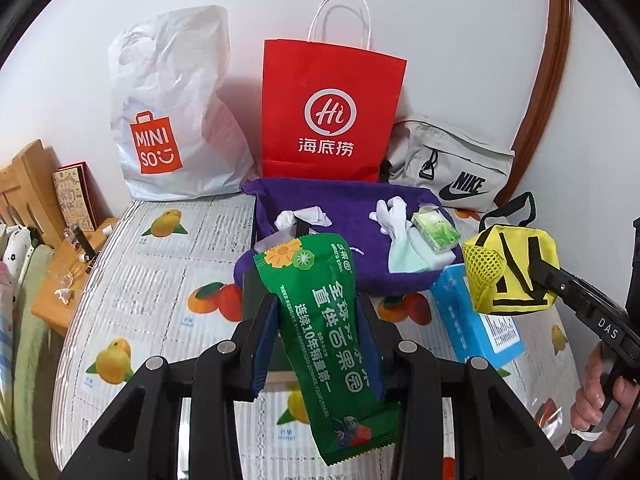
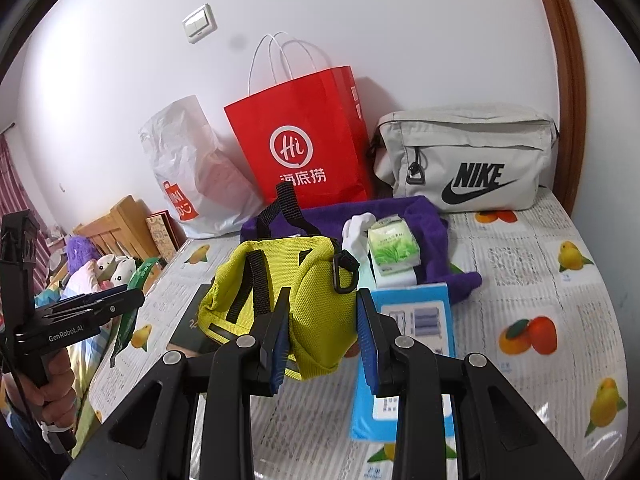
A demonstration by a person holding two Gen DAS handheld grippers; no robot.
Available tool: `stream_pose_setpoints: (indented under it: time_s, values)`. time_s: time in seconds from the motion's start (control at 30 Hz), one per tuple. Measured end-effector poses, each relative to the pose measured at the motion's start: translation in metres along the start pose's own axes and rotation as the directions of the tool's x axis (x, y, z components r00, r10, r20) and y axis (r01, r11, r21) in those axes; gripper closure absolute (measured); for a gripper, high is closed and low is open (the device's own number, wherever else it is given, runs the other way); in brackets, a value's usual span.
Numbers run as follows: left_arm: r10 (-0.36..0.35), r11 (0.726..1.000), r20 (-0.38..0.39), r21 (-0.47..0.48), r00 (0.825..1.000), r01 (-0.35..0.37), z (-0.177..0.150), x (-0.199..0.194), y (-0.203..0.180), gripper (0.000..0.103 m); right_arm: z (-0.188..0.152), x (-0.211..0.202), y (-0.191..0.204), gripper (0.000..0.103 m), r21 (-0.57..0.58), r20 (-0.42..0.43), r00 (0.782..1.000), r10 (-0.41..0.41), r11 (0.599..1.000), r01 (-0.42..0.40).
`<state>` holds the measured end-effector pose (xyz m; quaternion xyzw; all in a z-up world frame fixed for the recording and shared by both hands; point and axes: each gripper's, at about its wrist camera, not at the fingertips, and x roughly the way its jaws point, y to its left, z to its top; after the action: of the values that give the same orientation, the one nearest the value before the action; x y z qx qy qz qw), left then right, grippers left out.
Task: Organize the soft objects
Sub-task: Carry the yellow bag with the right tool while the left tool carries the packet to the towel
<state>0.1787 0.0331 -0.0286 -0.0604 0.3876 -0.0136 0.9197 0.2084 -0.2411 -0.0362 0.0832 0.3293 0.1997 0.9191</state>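
Note:
My left gripper (image 1: 318, 314) is shut on a green snack packet (image 1: 324, 340) and holds it above the table; the gripper also shows at the left of the right wrist view (image 2: 120, 300). My right gripper (image 2: 322, 320) is shut on a yellow pouch with black straps (image 2: 288, 304), lifted off the table; it shows at the right of the left wrist view (image 1: 508, 272). Behind lies a purple cloth (image 1: 348, 216) with white gloves (image 1: 390, 212) and a green tissue pack (image 1: 436, 232) on it.
Against the wall stand a white Miniso bag (image 1: 172, 120), a red paper bag (image 1: 328, 112) and a grey Nike bag (image 2: 464, 156). A blue box (image 2: 412, 344) and a dark card (image 2: 192, 324) lie on the fruit-print cover. A wooden headboard (image 1: 28, 184) is at left.

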Motion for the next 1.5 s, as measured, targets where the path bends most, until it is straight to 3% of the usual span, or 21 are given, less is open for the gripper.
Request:
stream_pose_setpoints:
  time_s: [0.6, 1.13, 1.5]
  values:
    - [-0.042, 0.999, 0.003, -0.032, 0.999, 0.042, 0.038, 0.045, 0.011, 0.066, 0.045, 0.046, -0.001, 0.072, -0.045, -0.013, 0.998, -0.059, 0.997, 0.058]
    - [-0.032, 0.999, -0.044, -0.036, 0.999, 0.030, 0.063, 0.099, 0.014, 0.066, 0.062, 0.109, -0.006, 0.072, -0.061, -0.054, 0.995, -0.089, 0.994, 0.085]
    - [-0.045, 0.999, -0.075, -0.016, 0.996, 0.044, 0.080, 0.138, 0.003, 0.066, 0.061, 0.159, -0.011, 0.072, -0.101, -0.142, 0.983, -0.115, 0.990, 0.101]
